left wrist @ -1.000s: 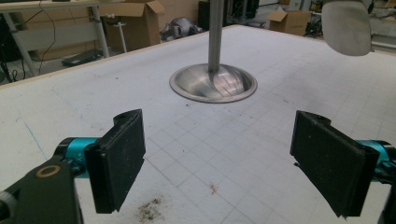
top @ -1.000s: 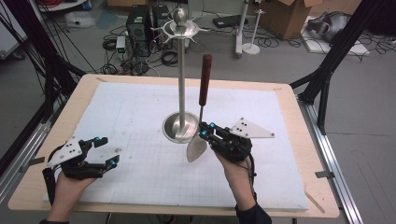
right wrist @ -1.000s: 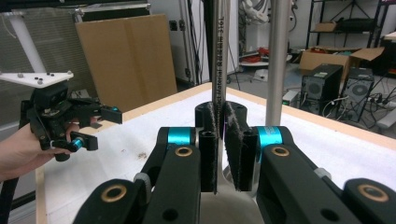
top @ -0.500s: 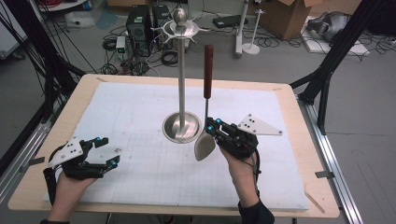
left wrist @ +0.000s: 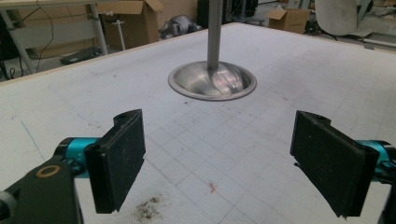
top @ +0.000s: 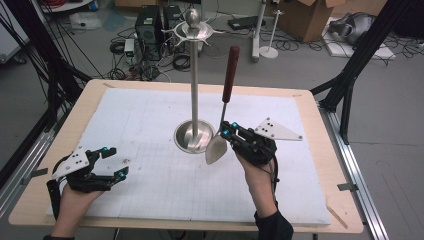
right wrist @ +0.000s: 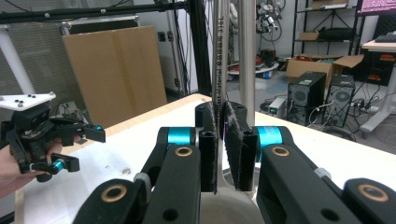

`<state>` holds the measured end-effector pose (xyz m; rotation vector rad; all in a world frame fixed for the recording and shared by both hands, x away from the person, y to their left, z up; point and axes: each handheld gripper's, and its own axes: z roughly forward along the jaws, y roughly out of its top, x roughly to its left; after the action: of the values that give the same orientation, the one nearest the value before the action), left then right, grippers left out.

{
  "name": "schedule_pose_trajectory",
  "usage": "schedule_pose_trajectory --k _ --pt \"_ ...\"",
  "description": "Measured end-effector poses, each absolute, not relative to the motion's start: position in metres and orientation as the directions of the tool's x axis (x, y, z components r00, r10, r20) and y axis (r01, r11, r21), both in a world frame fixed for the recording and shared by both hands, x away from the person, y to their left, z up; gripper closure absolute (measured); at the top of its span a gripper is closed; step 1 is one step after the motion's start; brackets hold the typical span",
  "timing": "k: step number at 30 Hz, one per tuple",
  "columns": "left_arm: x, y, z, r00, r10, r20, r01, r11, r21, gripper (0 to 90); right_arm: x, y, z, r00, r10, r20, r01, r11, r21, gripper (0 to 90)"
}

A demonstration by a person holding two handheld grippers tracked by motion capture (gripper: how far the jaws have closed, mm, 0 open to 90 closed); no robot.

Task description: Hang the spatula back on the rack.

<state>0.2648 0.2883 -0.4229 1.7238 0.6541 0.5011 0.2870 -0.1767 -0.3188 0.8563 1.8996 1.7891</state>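
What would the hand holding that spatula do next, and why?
Probably lift it higher toward the hooks atop the stand. The right gripper is shut on the spatula's thin shaft, handle upright, its tip still below that hook ring.

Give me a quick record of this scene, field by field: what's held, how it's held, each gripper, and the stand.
held: spatula, by the metal shank above its blade
pose: upright, brown handle on top, blade down, just right of the stand's base
right gripper: shut on spatula
left gripper: open, nothing between its pads, low over the mat
stand: upright pole on a round base, hooks at top, nothing hung
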Motion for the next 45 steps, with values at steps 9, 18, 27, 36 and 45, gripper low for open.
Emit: schedule_pose_trajectory --k 9,18,27,36,45 --pt "0.265 0.287 -0.424 0.754 0.656 -0.010 0.167 -0.178 0.970 18.4 0.292 -0.176 -0.318 -0.728 0.675 0.118 0.161 0.000 0.987 84.2" --pt "0.265 0.287 -0.424 0.755 0.655 -0.011 0.169 -0.179 0.969 18.5 0.295 -0.172 -0.316 -0.727 0.676 0.117 0.160 0.001 0.987 84.2" --pt "0.265 0.287 -0.424 0.756 0.655 -0.011 0.169 -0.179 0.969 18.4 0.300 -0.169 -0.312 -0.726 0.677 0.117 0.156 -0.003 0.988 84.2" --pt "0.265 0.286 -0.425 0.757 0.653 -0.011 0.171 -0.182 0.968 18.5 0.304 -0.161 -0.309 -0.734 0.671 0.100 0.152 0.019 0.988 84.2" --pt "0.266 0.286 -0.425 0.758 0.652 -0.012 0.172 -0.182 0.968 18.4 0.311 -0.155 -0.308 -0.738 0.667 0.100 0.165 0.036 0.986 84.2"
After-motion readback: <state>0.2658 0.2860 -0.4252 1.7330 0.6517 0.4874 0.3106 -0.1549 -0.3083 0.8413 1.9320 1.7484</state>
